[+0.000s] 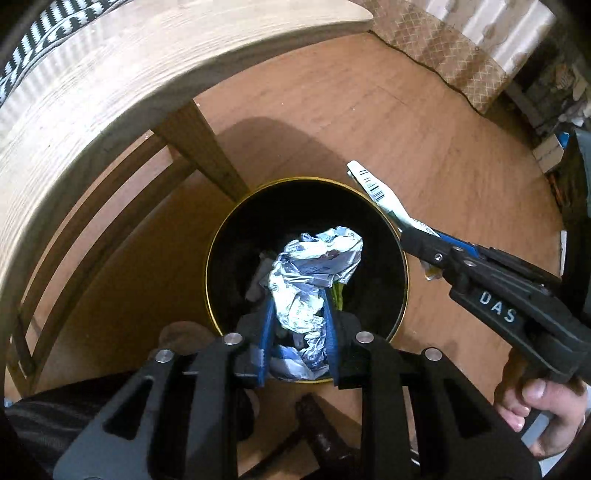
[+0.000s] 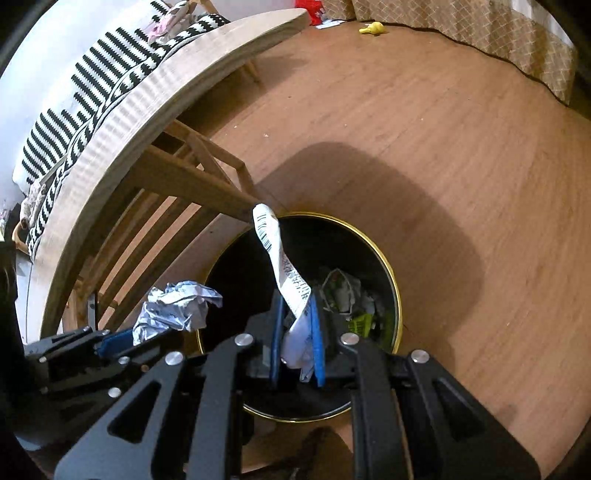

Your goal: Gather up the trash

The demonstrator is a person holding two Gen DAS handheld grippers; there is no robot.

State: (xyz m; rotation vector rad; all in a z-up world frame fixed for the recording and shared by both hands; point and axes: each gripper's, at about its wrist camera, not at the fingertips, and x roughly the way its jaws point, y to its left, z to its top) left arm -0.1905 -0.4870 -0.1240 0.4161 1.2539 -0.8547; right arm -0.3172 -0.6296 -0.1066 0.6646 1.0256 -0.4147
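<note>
A black trash bin with a gold rim (image 1: 400,236) (image 2: 384,258) stands on the wooden floor beside a table leg. My left gripper (image 1: 297,314) is shut on a crumpled silvery-blue wrapper (image 1: 314,273) and holds it over the bin's mouth; the wrapper also shows in the right wrist view (image 2: 177,308). My right gripper (image 2: 297,328) is shut on a long white paper strip with barcodes (image 2: 280,258), held above the bin; in the left wrist view the strip (image 1: 376,188) sticks out over the bin's right rim. Trash (image 2: 354,299) lies inside the bin.
A light wooden table (image 1: 110,74) (image 2: 166,85) with slatted legs stands left of the bin, a black-and-white striped cloth (image 2: 92,92) on it. A patterned curtain (image 2: 498,37) hangs at the back. A yellow object (image 2: 373,28) and red item (image 2: 310,9) lie on the far floor.
</note>
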